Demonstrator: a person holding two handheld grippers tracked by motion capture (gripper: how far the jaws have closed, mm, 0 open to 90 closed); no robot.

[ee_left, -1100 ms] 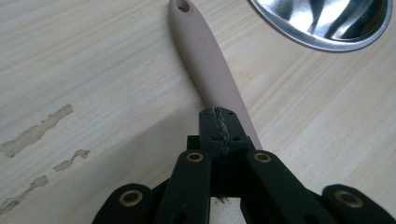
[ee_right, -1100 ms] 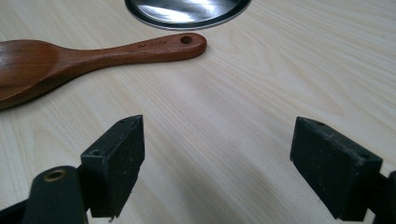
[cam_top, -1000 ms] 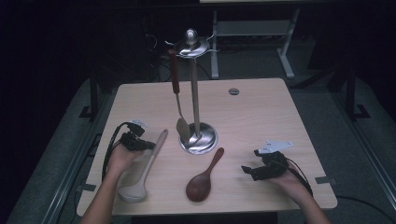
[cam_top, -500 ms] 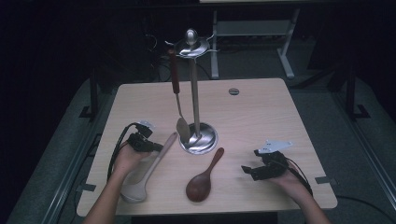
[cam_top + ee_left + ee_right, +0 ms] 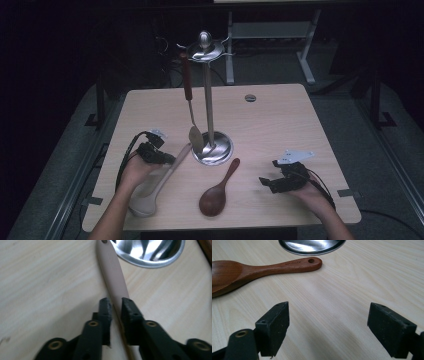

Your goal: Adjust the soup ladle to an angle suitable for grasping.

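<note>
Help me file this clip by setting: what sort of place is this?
Probably a lab or studio set up for recording, not a home kitchen: a bare wooden table on grey floor in a dark room, another table's white legs behind, and a person working two handheld grippers.

Unreadable engraving on brown spoon point(image 5: 262, 268)

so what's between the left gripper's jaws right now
The pale spoon: its handle runs between the left gripper jaws, which have just been opening, toward the steel stand base. Its bowl is hidden behind the jaws in this view; in the high view it lies beside the left hand.
</note>
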